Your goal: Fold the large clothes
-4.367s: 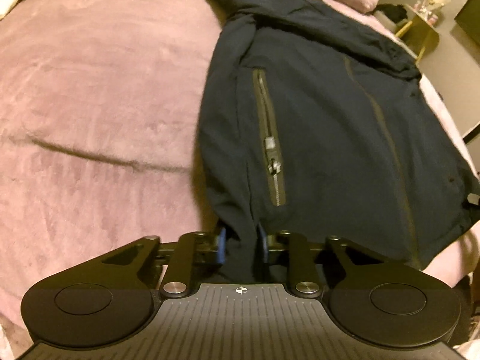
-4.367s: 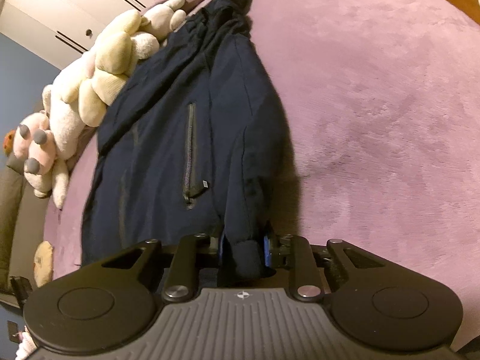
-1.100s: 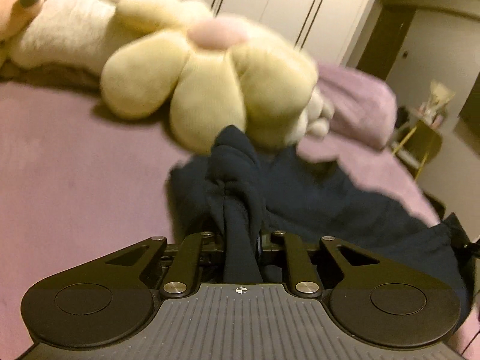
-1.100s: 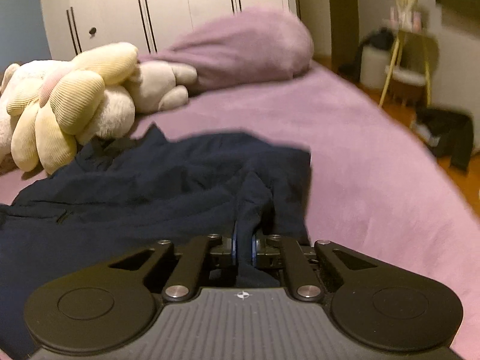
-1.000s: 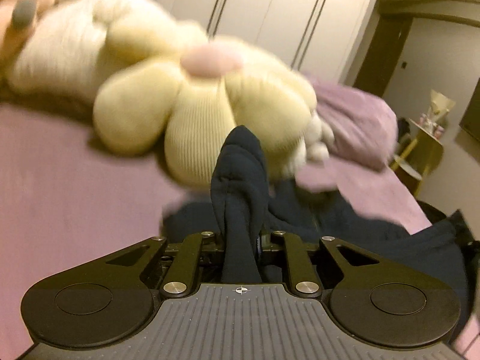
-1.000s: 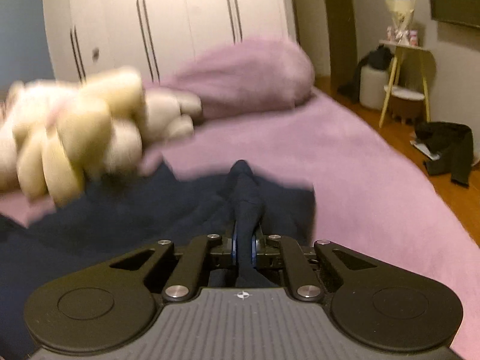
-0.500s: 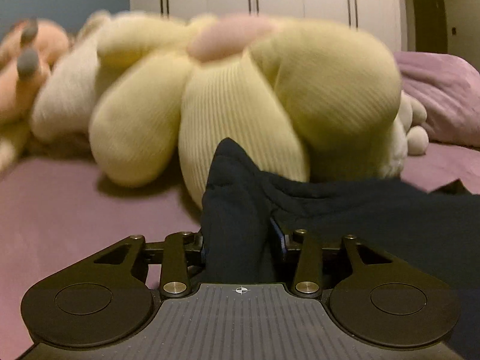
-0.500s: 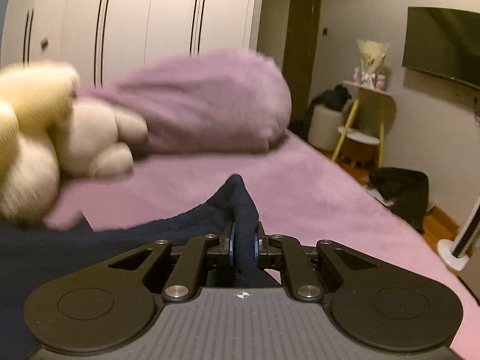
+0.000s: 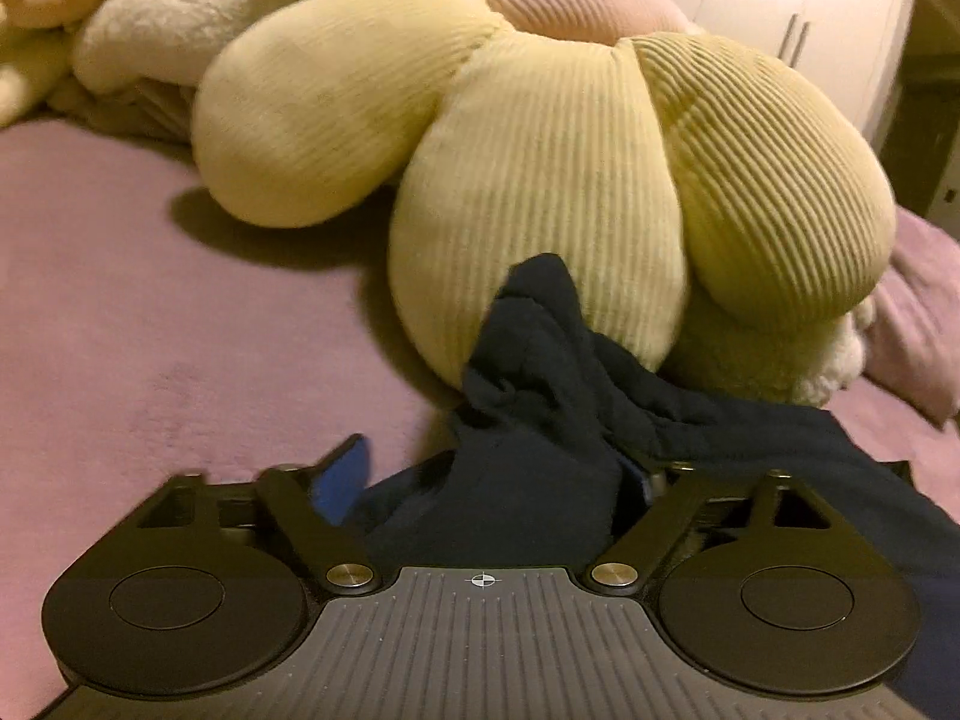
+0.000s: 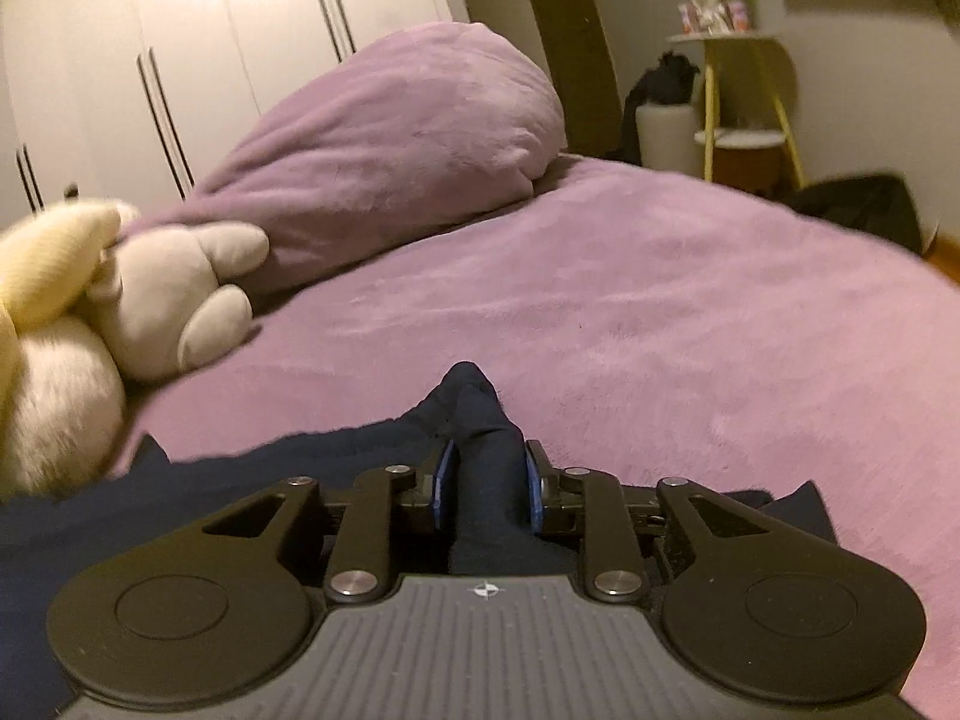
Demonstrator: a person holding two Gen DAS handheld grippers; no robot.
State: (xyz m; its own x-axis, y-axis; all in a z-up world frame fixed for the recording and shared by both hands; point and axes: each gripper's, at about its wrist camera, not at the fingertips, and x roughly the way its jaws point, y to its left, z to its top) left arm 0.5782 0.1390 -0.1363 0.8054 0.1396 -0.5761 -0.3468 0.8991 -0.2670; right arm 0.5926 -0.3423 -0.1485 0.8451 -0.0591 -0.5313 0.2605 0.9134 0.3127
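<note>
Left wrist view: my left tongs (image 9: pixel 492 480) stand spread, the navy jacket (image 9: pixel 540 396) bunched loose between them against the flower plush (image 9: pixel 540 180). My right tongs (image 10: pixel 483 480) pinch its other corner over the bed (image 10: pixel 660 312). One fold looks nearly laid; later folds remain.

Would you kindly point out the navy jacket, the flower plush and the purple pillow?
navy jacket (image 9: pixel 540 420): left wrist view, bunched fabric.
flower plush (image 9: pixel 540 180): left wrist view, ribbed yellow petal.
purple pillow (image 10: pixel 390 138): right wrist view, its side.
</note>
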